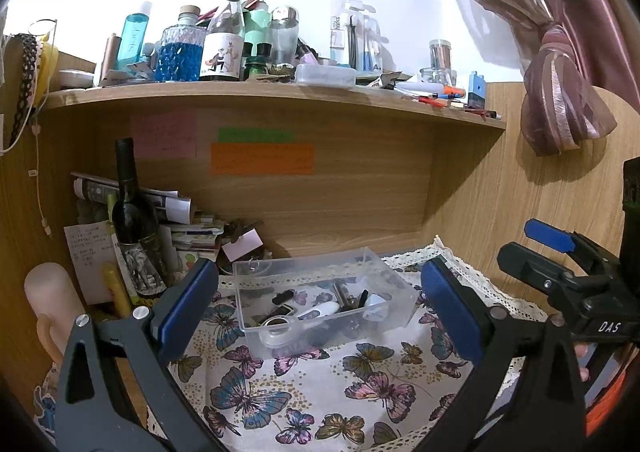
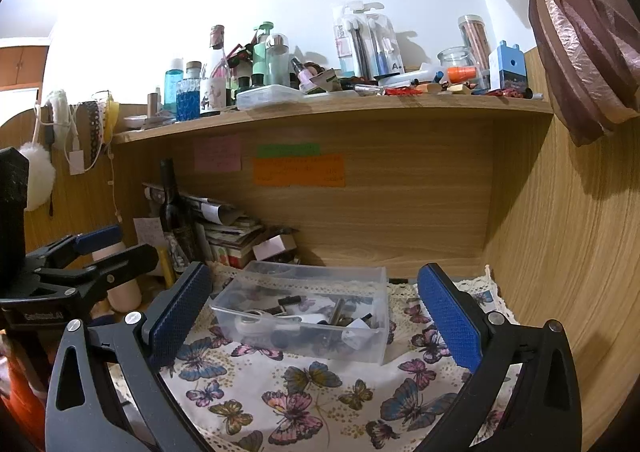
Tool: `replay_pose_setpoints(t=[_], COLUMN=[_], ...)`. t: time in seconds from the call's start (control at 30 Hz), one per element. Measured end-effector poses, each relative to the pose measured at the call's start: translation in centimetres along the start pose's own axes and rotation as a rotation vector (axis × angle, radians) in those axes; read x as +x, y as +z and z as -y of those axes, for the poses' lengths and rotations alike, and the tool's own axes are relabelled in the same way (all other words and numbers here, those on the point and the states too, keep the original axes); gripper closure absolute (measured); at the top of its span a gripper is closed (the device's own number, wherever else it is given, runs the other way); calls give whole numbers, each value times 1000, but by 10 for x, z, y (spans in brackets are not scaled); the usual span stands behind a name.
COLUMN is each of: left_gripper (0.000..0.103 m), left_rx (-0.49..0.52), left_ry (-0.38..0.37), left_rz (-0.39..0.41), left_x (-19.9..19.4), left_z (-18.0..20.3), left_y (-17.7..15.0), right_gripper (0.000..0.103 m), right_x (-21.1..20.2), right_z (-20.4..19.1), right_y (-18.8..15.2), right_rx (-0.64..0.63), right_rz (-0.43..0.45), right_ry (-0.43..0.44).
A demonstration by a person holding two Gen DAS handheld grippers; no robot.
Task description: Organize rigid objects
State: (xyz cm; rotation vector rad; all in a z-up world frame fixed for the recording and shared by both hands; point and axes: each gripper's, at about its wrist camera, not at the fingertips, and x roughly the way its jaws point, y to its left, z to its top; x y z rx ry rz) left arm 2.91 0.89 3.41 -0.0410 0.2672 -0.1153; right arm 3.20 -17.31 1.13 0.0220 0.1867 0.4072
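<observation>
- Through the left wrist camera I see my left tool [image 1: 320, 306] with its two blue-padded fingers spread wide and nothing between them.
- Between and beyond those fingers, not touching them, a clear rectangular plastic box [image 1: 400, 302] stands on the butterfly-print cloth with a lace edge [image 1: 304, 392] that covers the tabletop.
- Inside the box lie small rigid things: a white pen-shaped stick [image 1: 320, 310], a clear round lid-like piece [image 1: 278, 332] at the near wall, and some dark bits I cannot name.
- Left of the box a dark glass wine bottle [image 1: 134, 220] stands upright before a heap of papers and booklets [image 1: 192, 228].
- At the right edge my right tool [image 1: 560, 248] shows from the side, one blue pad raised, fingers apart.
- Overhead, a wooden shelf [image 1: 280, 92] carries crowded bottles and jars; an orange sticky note [image 1: 262, 159] is stuck on the back panel under it.
- Through the right wrist camera my right tool [image 2: 314, 314] is likewise wide open and holds nothing.
- The same clear box [image 2: 376, 332] sits ahead between its fingers, on the cloth [image 2: 320, 392], near the wooden back panel.
- The left tool [image 2: 102, 248] appears at the left edge, fingers parted, beside a pale pink cylinder [image 2: 124, 288].
- A mauve tied-back curtain [image 2: 580, 36] hangs at the upper right.
</observation>
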Motion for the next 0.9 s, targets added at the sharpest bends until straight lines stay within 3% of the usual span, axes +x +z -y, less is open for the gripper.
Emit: replay_pose_setpoints(t=[0.43, 0.9], left_gripper=[0, 0], left_rx=[20, 24], left_ry=[6, -9], left_rz=[34, 19], left_x=[-5, -1], left_z=[6, 7], left_y=[0, -3], right_gripper=[0, 0], right_x=[0, 7], right_z=[0, -4], right_y=[0, -3], right_rx=[3, 16], right_rz=[-1, -20], right_ry=[1, -13])
